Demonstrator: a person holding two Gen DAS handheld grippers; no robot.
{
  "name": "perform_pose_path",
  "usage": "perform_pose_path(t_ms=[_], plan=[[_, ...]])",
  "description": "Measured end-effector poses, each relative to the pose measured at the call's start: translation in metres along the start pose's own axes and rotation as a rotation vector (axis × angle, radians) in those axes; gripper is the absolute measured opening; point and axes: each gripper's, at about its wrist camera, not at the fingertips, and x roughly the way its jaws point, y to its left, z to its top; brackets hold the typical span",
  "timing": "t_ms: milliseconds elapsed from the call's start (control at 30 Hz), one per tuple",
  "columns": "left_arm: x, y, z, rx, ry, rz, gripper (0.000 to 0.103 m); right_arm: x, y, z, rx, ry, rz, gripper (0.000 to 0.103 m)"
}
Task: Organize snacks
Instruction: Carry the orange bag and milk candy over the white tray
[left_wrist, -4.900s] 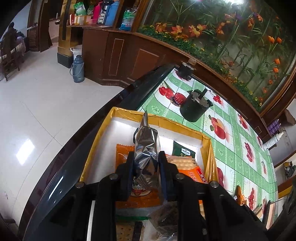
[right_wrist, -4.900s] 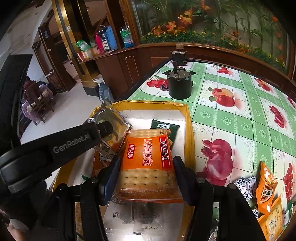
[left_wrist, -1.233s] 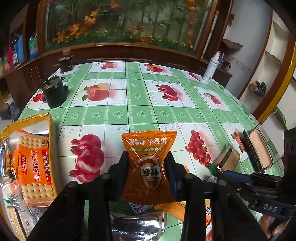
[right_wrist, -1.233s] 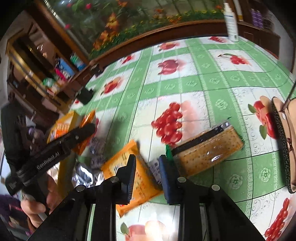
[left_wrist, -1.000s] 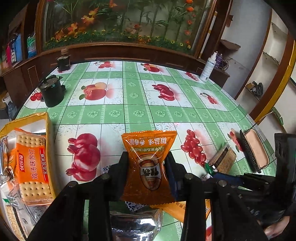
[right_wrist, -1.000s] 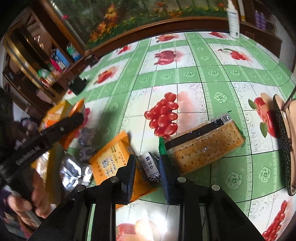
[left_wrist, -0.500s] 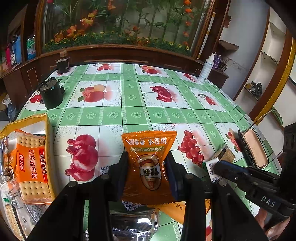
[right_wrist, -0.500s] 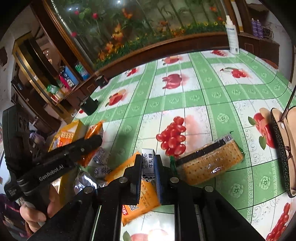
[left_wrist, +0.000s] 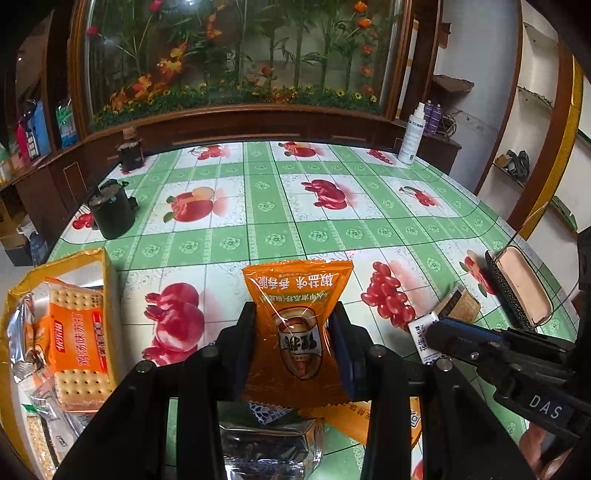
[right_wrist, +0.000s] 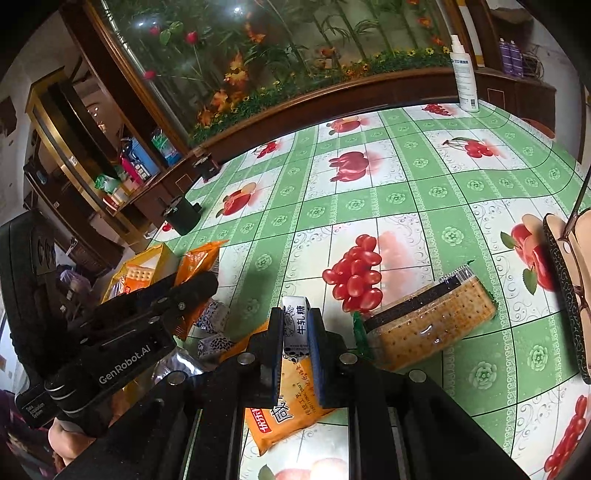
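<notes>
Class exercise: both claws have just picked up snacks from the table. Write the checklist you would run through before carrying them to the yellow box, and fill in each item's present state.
1. Left claw shut on the orange foil snack packet: ok.
2. Right claw shut on the small white wrapped candy: ok; its jaws have just closed on it.
3. Candy lifted clear of the table: cannot tell.
4. Yellow cardboard box within view: ok, at the left edge.
5. Free room in the box: cannot tell; the orange cracker pack fills the visible part.
6. Clear cracker pack apart from the right claw: ok.
</notes>
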Motion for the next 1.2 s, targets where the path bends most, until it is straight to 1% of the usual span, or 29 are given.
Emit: perform_pose_path(t_ms=[300, 533, 700, 867, 1000, 1200], plan=[[-0.008, 0.011, 0.004, -0.037, -0.013, -0.014, 0.038, -0.003, 0.005, 0.000, -0.010, -0.012, 0.033, 0.014], [-0.016, 0.018, 0.007, -0.056, -0.017, -0.015, 0.038, -0.003, 0.016, -0.003, -0.048, -0.017, 0.051, 0.014], [-0.030, 0.031, 0.008, -0.076, -0.033, -0.011, 0.038, -0.005, 0.014, -0.002, -0.046, -0.025, 0.058, 0.014], [-0.048, 0.062, 0.006, -0.124, -0.057, 0.031, 0.038, -0.005, 0.018, -0.004, -0.053, -0.028, 0.069, 0.014], [-0.055, 0.099, 0.005, -0.190, -0.062, 0.079, 0.038, -0.006, 0.026, -0.006, -0.079, -0.030, 0.091, 0.014], [-0.064, 0.145, 0.001, -0.275, -0.067, 0.151, 0.038, -0.003, 0.044, -0.012, -0.113, -0.005, 0.164, 0.014]])
